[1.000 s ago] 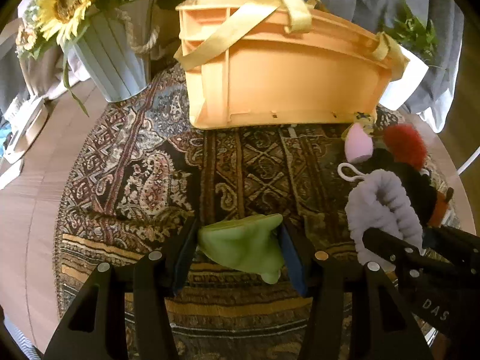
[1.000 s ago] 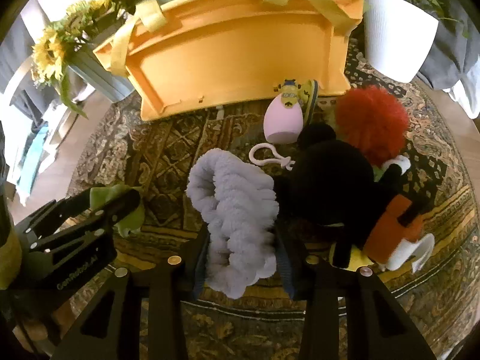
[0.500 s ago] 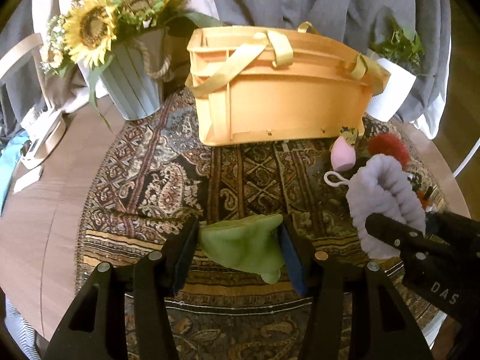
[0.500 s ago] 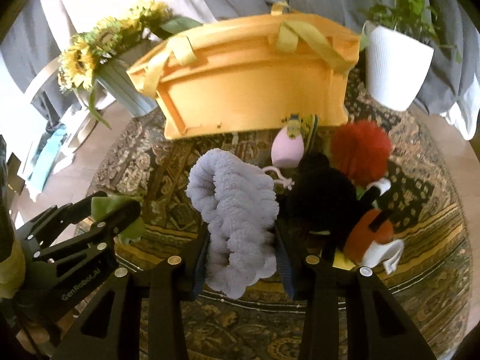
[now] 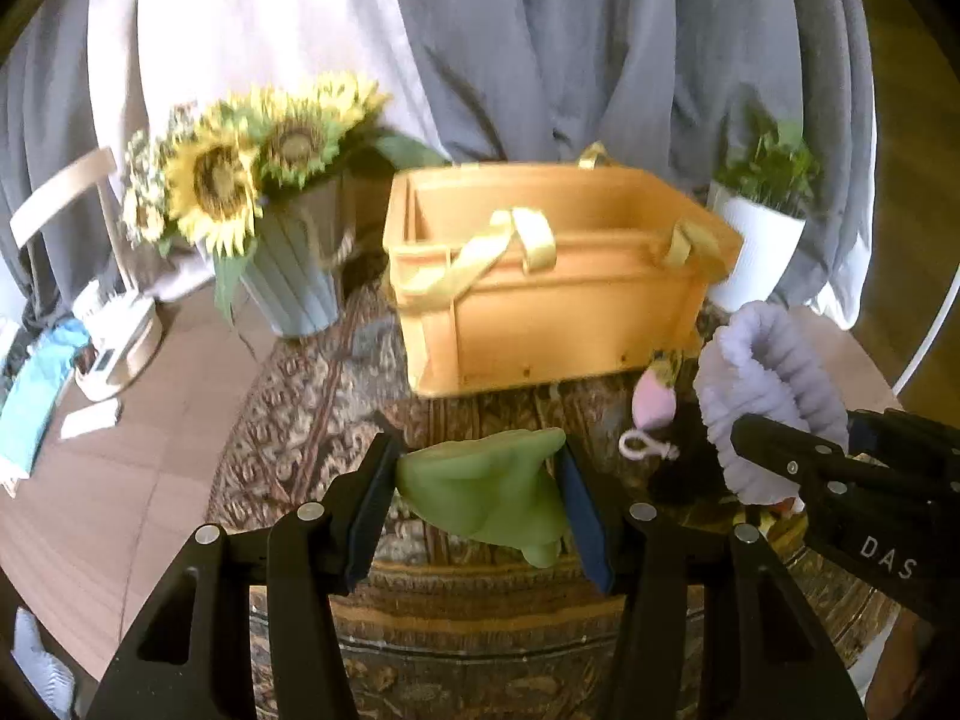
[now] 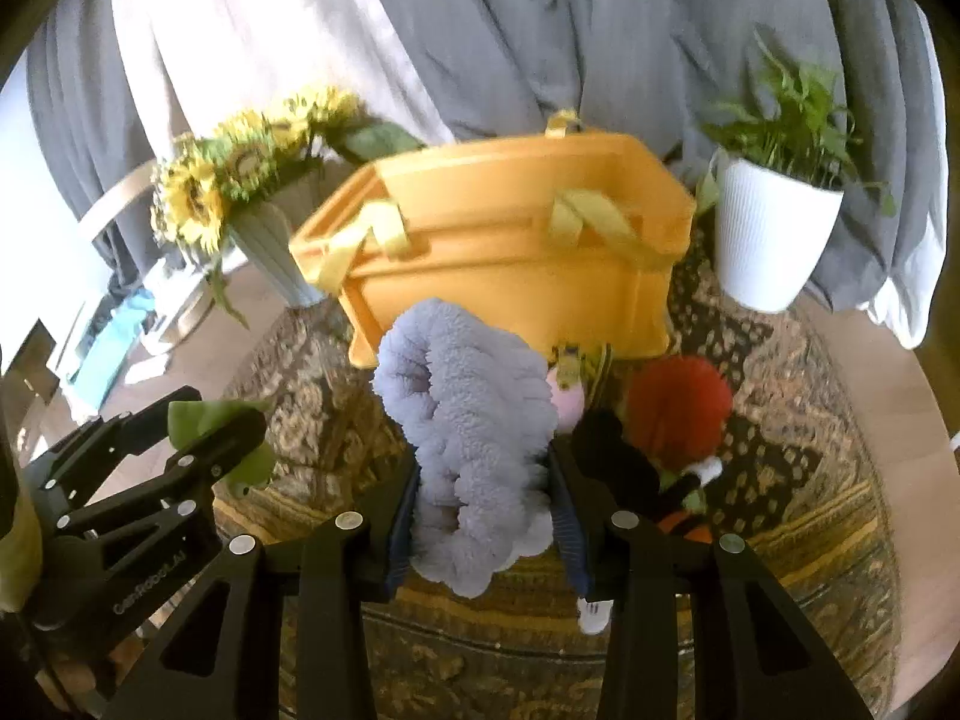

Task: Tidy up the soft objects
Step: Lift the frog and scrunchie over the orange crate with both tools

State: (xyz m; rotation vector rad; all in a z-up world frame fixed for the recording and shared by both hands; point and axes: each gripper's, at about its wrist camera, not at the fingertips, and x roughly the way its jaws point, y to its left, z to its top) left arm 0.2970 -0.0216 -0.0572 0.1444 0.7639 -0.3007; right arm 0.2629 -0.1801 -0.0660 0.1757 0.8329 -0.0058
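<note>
Grey and white curtains [image 5: 540, 60] hang across the whole background behind a round wooden counter [image 5: 120, 480], much of it covered by a dark patterned paisley cloth [image 6: 780, 510]. On the cloth, toward the back, stands a large orange plastic storage bin with yellow fabric handles [image 5: 558, 288], open at the top. To its left is a ribbed pale blue vase of sunflowers [image 5: 288, 282]; to its right a white ribbed pot with a green plant [image 6: 768, 240].

Left gripper [image 5: 480, 498]: its jaws are closed partway onto a floppy light green soft toy [image 5: 480, 492], held clear above the cloth in front of the bin. Right gripper [image 6: 483, 504]: its jaws pinch a fluffy lavender plush ring [image 6: 474, 438], which rises in front of the bin's near wall.

Just right of the lavender plush, on the cloth near the bin's front right corner, lie a black plush toy [image 6: 618, 456], a fuzzy red pompom [image 6: 678, 408] and a small pink egg-shaped toy with a white loop cord [image 5: 654, 408], crowded close together.
</note>
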